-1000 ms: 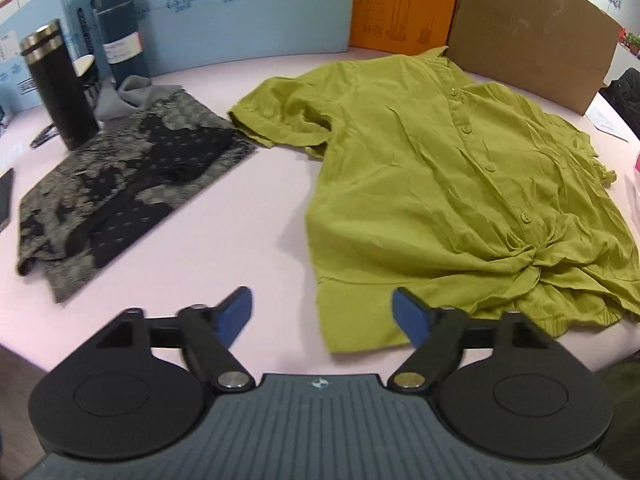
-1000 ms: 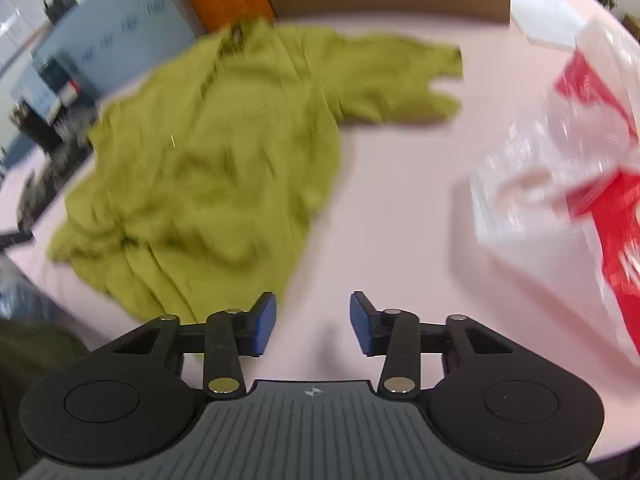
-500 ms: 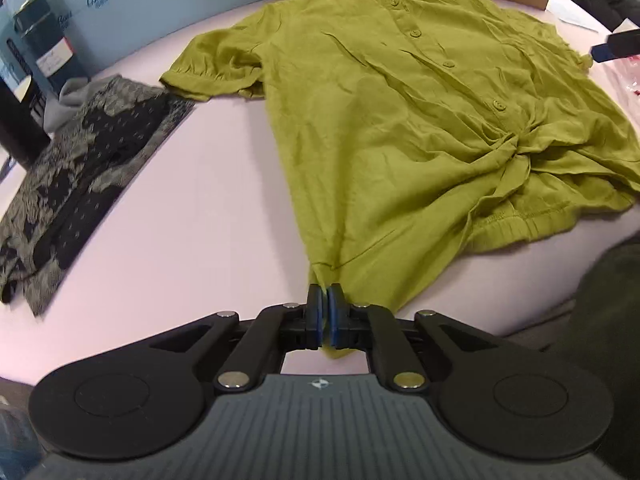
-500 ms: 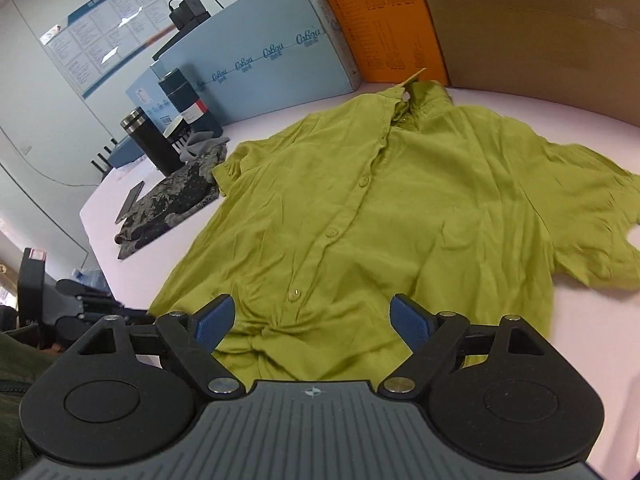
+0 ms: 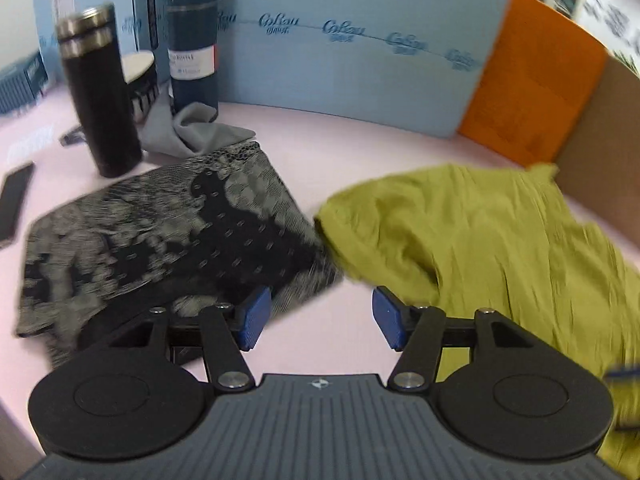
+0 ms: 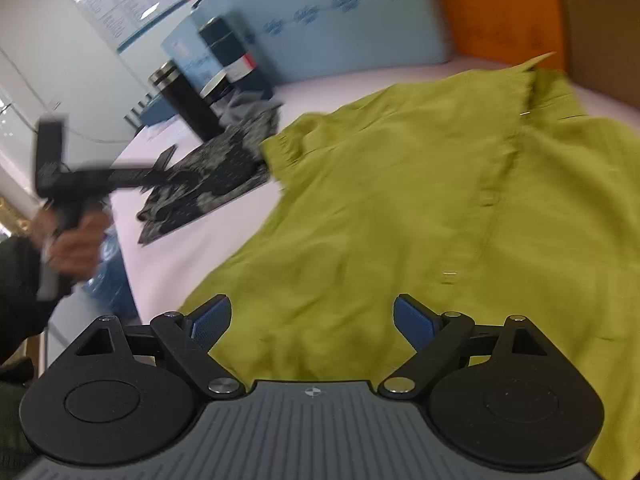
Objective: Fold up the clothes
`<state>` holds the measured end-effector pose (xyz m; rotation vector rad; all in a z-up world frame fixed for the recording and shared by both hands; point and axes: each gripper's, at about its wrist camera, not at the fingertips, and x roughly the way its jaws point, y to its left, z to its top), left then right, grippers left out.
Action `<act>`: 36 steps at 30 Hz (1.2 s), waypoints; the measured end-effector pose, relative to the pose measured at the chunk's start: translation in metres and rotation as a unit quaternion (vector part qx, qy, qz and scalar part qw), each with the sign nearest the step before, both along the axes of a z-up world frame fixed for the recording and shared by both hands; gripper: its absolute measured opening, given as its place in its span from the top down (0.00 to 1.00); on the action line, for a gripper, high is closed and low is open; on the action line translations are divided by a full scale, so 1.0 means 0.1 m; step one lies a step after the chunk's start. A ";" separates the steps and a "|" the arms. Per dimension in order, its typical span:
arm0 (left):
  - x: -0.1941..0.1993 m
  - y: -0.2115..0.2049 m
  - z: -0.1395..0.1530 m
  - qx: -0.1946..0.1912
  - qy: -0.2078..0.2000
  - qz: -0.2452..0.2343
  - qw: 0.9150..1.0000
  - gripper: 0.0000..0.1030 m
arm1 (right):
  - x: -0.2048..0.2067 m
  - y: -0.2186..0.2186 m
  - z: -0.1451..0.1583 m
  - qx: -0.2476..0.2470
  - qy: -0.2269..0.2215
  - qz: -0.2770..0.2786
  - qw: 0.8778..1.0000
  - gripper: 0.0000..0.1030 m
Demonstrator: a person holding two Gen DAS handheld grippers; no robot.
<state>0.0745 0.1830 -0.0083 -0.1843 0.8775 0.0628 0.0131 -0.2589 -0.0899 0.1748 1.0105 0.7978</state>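
Observation:
An olive-green button shirt lies spread on the pink table; it also shows in the left wrist view. My left gripper is open and empty, low over bare table between the shirt's sleeve and a folded black-and-grey patterned garment. My right gripper is open and empty, just above the shirt's lower part. The left gripper also shows in the right wrist view, blurred, held by a hand at far left.
A black flask, a dark bottle, a grey cloth and a phone sit at the table's back left. Blue, orange and brown boards stand along the back edge.
My left gripper was shut on the shirt's hem; it has let go, opened, and moved left and back toward the sleeve. My right gripper stayed open and moved lower over the shirt.

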 end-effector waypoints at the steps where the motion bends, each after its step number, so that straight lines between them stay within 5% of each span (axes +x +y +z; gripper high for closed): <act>1: 0.16 -0.03 -0.05 0.007 0.002 0.001 1.000 0.56 | 0.01 0.13 -0.03 0.003 0.005 0.009 1.000 0.15; 9: 0.93 -0.26 -0.54 0.076 0.061 -0.052 0.994 0.58 | -0.14 0.75 -0.19 -0.008 0.018 0.082 0.996 0.12; 11: 0.99 -0.23 -0.55 0.071 0.059 -0.050 0.994 0.70 | -0.16 0.79 -0.22 -0.014 0.023 0.086 0.996 0.12; 12: 1.01 -0.21 -0.53 0.071 0.057 -0.048 0.995 0.92 | -0.16 0.80 -0.23 -0.014 0.027 0.086 0.996 0.12; 13: 1.04 -0.20 -0.50 0.070 0.053 -0.045 0.995 0.96 | -0.16 0.81 -0.24 -0.012 0.032 0.086 0.996 0.12; 18: 1.32 -0.05 -0.17 0.082 0.019 -0.035 0.996 0.96 | -0.13 0.97 -0.29 -0.008 0.049 0.103 0.993 0.12; 24: 1.60 -0.05 0.01 0.160 0.026 -0.047 0.986 0.93 | -0.14 1.22 -0.45 -0.009 0.087 0.127 0.988 0.10; 27: 1.63 -0.02 -0.02 0.189 0.044 -0.041 0.980 0.83 | -0.23 1.26 -0.43 -0.014 0.076 0.129 0.989 0.05; 32: 1.38 -0.02 0.12 0.150 0.024 -0.036 0.988 0.66 | -0.34 1.17 -0.32 -0.010 0.039 0.126 0.991 0.05; 36: 1.07 -0.41 0.11 0.139 0.016 -0.091 0.986 0.52 | -0.34 0.83 -0.13 0.009 -0.009 0.067 0.998 0.05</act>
